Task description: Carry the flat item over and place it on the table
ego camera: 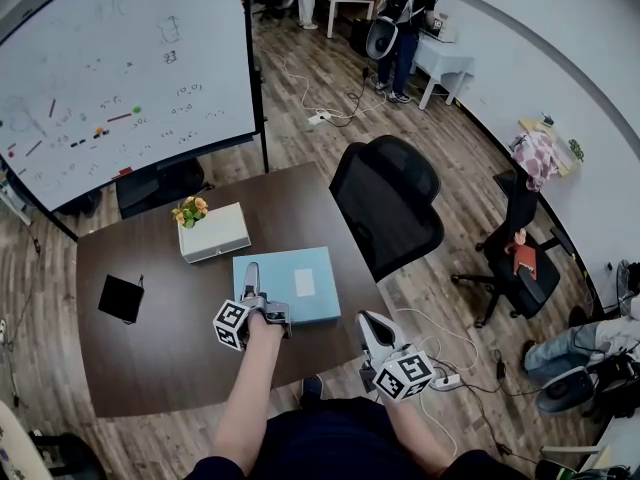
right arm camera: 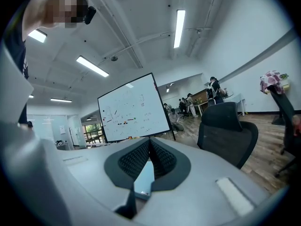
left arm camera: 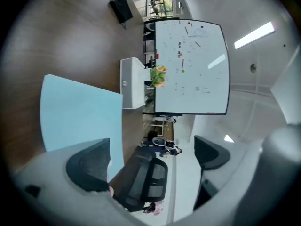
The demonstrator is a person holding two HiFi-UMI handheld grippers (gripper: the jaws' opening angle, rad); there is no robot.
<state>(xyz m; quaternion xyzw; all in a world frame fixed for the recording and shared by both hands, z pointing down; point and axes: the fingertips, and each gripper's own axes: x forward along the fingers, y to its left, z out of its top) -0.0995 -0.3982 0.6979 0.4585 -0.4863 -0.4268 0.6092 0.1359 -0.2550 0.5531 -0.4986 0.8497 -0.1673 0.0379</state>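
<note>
A light-blue flat item lies on the dark wooden table, near its right front part. My left gripper hovers over the item's left edge, its jaws spread wide with nothing between them. In the left gripper view the blue item fills the left side, beside the open left gripper. My right gripper hangs off the table's right front corner, apart from the item. In the right gripper view the right gripper has its black pads meeting at the tips, holding nothing.
A white box with flowers stands behind the blue item. A black square object lies at the table's left. A black office chair is at the table's right side, a whiteboard behind it. A second chair stands farther right.
</note>
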